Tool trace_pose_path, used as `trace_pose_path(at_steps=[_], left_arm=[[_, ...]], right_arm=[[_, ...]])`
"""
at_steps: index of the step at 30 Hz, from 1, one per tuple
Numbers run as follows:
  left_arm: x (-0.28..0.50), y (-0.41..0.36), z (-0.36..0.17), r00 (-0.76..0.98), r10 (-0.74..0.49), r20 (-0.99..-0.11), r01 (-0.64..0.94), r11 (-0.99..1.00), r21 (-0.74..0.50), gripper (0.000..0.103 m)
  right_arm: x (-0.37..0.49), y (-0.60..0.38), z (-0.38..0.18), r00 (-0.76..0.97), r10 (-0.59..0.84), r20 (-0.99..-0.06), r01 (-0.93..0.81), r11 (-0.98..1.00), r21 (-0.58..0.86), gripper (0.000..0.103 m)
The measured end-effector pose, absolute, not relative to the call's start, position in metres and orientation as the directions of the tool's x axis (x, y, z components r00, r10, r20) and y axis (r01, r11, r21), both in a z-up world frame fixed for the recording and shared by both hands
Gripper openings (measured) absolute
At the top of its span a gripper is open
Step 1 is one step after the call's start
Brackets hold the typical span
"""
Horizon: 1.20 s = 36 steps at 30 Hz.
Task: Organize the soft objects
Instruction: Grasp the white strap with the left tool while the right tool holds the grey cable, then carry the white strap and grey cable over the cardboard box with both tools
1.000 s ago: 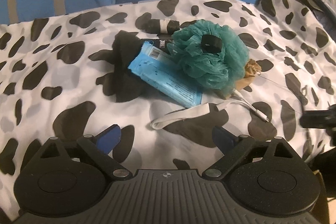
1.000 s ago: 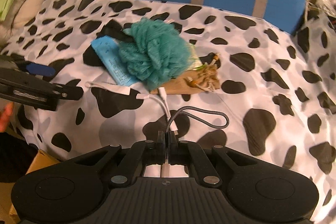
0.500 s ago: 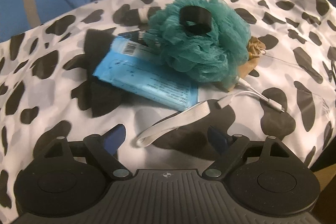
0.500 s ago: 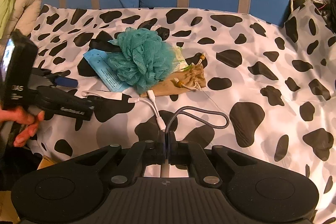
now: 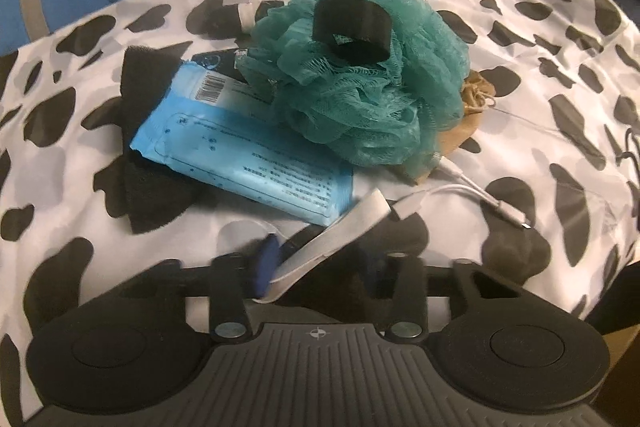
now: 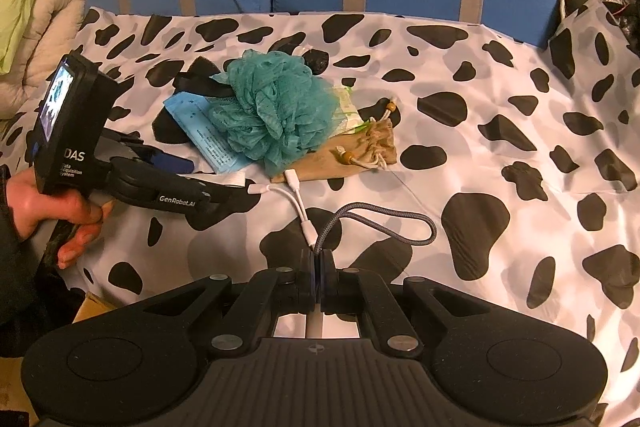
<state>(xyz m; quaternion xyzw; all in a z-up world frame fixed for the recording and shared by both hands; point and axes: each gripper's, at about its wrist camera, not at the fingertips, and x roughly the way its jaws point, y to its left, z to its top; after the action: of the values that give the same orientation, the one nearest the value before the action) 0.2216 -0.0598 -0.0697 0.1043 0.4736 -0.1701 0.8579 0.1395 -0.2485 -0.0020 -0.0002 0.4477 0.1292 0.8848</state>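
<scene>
Left gripper (image 5: 316, 263) has its jaws half closed around the white strap (image 5: 332, 231) by the wipes (image 5: 244, 143) and loofah (image 5: 360, 79) pile, probably to tug it free, while right gripper (image 6: 318, 267) stays pinched on the grey cable (image 6: 384, 223).

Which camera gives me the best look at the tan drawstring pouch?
The right wrist view: the tan drawstring pouch shows nearly whole, cords and beads included, beside the teal bath pouf. The left wrist view catches only a sliver of it behind the pouf.
</scene>
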Motion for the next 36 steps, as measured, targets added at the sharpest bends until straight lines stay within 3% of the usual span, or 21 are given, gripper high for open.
trace_pose_path(at_steps=[5,6,23,36], left_arm=[[0.221,-0.054,-0.067,0.484,-0.197,-0.852,0.365,0.931,-0.008,0.014],[0.220,-0.052,-0.066,0.482,-0.198,-0.854,0.358,0.934,-0.014,0.005],[0.184,-0.033,-0.030,0.548,-0.168,-0.820,0.264,0.964,-0.021,0.003],[0.127,-0.021,-0.008,0.571,-0.216,-0.792,0.240,0.967,-0.090,0.003]], right_arm=[[0.139,-0.248,-0.002,0.567,0.226,-0.792,-0.229,0.967,0.112,0.005],[0.139,-0.248,-0.002,0.568,0.224,-0.792,-0.228,0.967,0.110,0.005],[0.139,-0.246,-0.001,0.585,0.198,-0.787,-0.210,0.974,0.089,0.005],[0.122,-0.237,0.009,0.593,0.223,-0.774,-0.233,0.967,0.100,0.005]])
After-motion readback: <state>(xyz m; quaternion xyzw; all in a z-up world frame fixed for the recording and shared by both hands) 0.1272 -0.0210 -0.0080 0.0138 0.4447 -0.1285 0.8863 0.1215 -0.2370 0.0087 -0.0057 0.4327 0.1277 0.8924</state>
